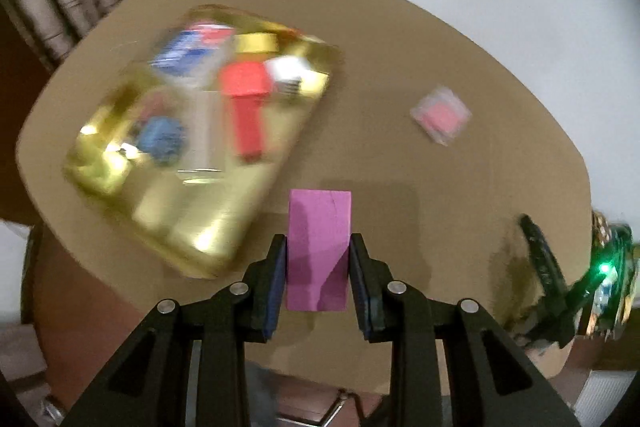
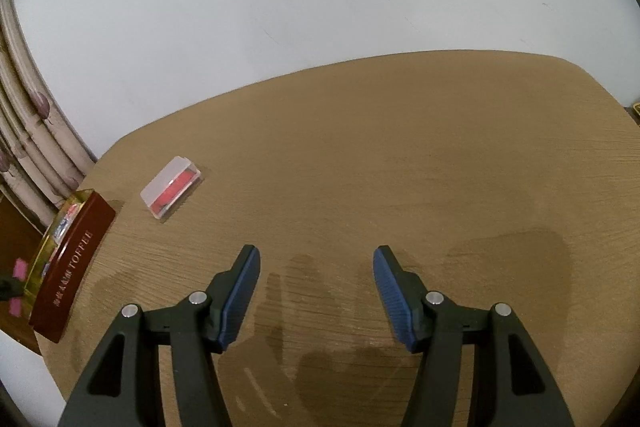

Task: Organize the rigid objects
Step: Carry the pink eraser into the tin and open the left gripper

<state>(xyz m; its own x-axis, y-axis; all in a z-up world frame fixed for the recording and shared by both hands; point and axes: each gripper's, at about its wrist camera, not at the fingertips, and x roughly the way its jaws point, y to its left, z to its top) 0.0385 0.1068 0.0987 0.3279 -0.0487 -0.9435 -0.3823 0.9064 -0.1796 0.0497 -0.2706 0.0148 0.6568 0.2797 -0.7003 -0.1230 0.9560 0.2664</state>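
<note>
Left gripper (image 1: 318,269) nearest the lens, pads clamped on both sides of a pink block (image 1: 319,251), held above the tan wooden table (image 1: 400,75). Right gripper (image 2: 317,301) spread wide, nothing between its fingers, hovering over bare tabletop. Gold-lined tin (image 1: 200,251), dark red outside and lettered TOFFEE, sits at the table's left; blurred contents include a red piece (image 1: 245,107), a blue item (image 1: 162,140), a yellow cap (image 1: 256,43). Small clear case with red insert (image 2: 172,191) lies apart on the table.
</note>
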